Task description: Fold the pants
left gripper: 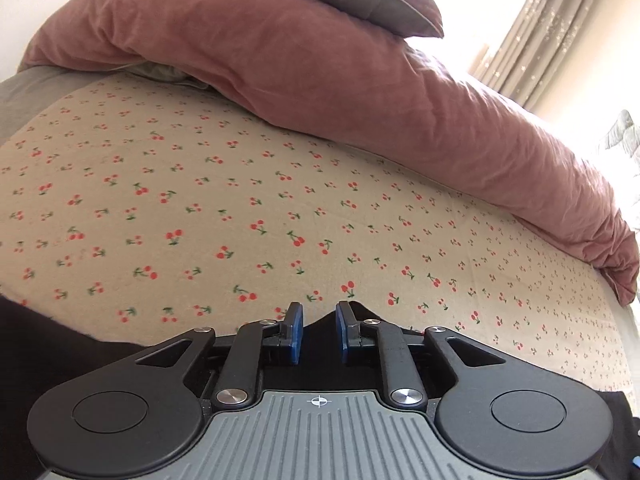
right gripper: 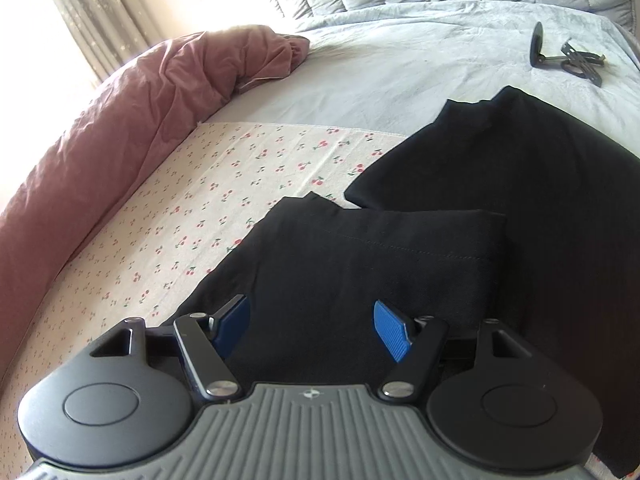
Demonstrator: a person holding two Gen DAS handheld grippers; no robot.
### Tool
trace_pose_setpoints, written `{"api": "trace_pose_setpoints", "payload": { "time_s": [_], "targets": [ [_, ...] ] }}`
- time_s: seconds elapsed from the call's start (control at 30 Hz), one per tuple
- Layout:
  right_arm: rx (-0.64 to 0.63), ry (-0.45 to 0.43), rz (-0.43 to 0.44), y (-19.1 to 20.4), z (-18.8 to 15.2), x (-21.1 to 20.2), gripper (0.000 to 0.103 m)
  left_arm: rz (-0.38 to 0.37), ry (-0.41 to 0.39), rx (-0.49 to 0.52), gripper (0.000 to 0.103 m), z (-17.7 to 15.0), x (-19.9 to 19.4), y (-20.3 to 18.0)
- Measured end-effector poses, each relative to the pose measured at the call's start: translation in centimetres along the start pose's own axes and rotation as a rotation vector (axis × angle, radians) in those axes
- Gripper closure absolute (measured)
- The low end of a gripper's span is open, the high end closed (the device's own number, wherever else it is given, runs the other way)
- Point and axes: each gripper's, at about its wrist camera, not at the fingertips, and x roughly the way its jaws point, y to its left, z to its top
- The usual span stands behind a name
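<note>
Across the lower right of the right wrist view lie the black pants (right gripper: pixel 500 184), spread on the cherry-print sheet (right gripper: pixel 248 184), with one folded layer (right gripper: pixel 360 256) already laid over them just ahead of your right gripper (right gripper: pixel 312 330). That gripper's jaws stand wide apart with nothing between the pads; dark cloth lies beneath them. In the left wrist view, your left gripper (left gripper: pixel 319 332) shows a narrow gap between its blue pads and no cloth caught in it; a dark edge of the pants (left gripper: pixel 60 344) runs along the lower left of that frame and peaks just behind the pads.

You look to be between folds, both tools free. For the next fold, I would judge that the two grippers should take the same edge of the bundle, well apart from each other, so the cloth lifts level rather than sagging in the middle. Bite all layers at once; thin black fabric slips, and a pad that pinches only the top layer will peel the fold open. Widen the left jaws before you reach down. Carry the edge low over the bundle, and keep clear of the pink duvet (right gripper: pixel 120 128) at the frame's left and the small black stand (right gripper: pixel 560 58) at upper right.
</note>
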Motion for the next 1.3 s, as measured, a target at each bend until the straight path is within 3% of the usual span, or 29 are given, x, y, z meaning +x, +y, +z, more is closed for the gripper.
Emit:
{"api": "trace_pose_setpoints", "payload": {
  "time_s": [0.23,0.3,0.37,0.57,0.73,0.8,0.87,0.93,1.03,1.07,1.1,1.13,1.2,1.3],
  "targets": [
    [-0.043,0.046,0.062,1.3,-0.6,0.0,0.033,0.073,-0.139,-0.262,0.064,-1.8,-10.8,8.7],
    [-0.067,0.065,0.075,1.6,-0.8,0.1,0.033,0.178,-0.219,-0.371,0.036,-4.0,-14.2,11.3],
    [-0.091,0.079,0.083,2.0,-1.1,0.1,0.033,0.252,-0.296,-0.458,0.035,-6.4,-17.2,13.5],
    [-0.177,0.110,0.128,3.9,-2.5,-0.3,0.031,0.293,-0.330,-0.587,0.035,-11.7,-22.1,17.3],
    [-0.222,0.121,0.132,4.5,-3.1,-0.4,0.029,0.277,-0.268,-0.553,0.031,-12.4,-20.3,17.5],
    [-0.213,0.130,0.132,4.0,-3.1,-0.4,0.027,0.246,-0.251,-0.558,0.018,-12.2,-18.6,17.4],
    [-0.203,0.136,0.131,3.4,-3.0,-0.4,0.027,0.278,-0.247,-0.543,0.013,-11.6,-17.0,16.8],
    [-0.183,0.137,0.125,2.8,-2.9,-0.5,0.027,0.367,-0.228,-0.474,0.013,-10.8,-15.5,15.6],
    [-0.155,0.133,0.122,1.2,-2.9,-1.3,0.026,0.440,-0.225,-0.416,0.018,-10.9,-14.4,14.5],
    [-0.153,0.126,0.124,0.7,-2.8,-1.7,0.026,0.457,-0.230,-0.405,0.037,-11.0,-14.3,14.4],
    [-0.155,0.111,0.126,-0.1,-2.7,-2.3,0.026,0.481,-0.230,-0.388,0.072,-11.3,-14.5,14.4],
    [-0.154,0.096,0.123,-0.8,-2.6,-2.8,0.026,0.489,-0.224,-0.378,0.083,-11.4,-14.7,14.6],
    [-0.117,0.063,0.119,-3.0,-2.1,-4.0,0.025,0.413,-0.230,-0.419,0.088,-11.8,-15.5,15.7],
    [0.022,0.019,0.146,-7.3,-2.2,-6.2,0.022,0.353,-0.243,-0.456,0.089,-12.3,-16.3,16.7]
  ]
}}
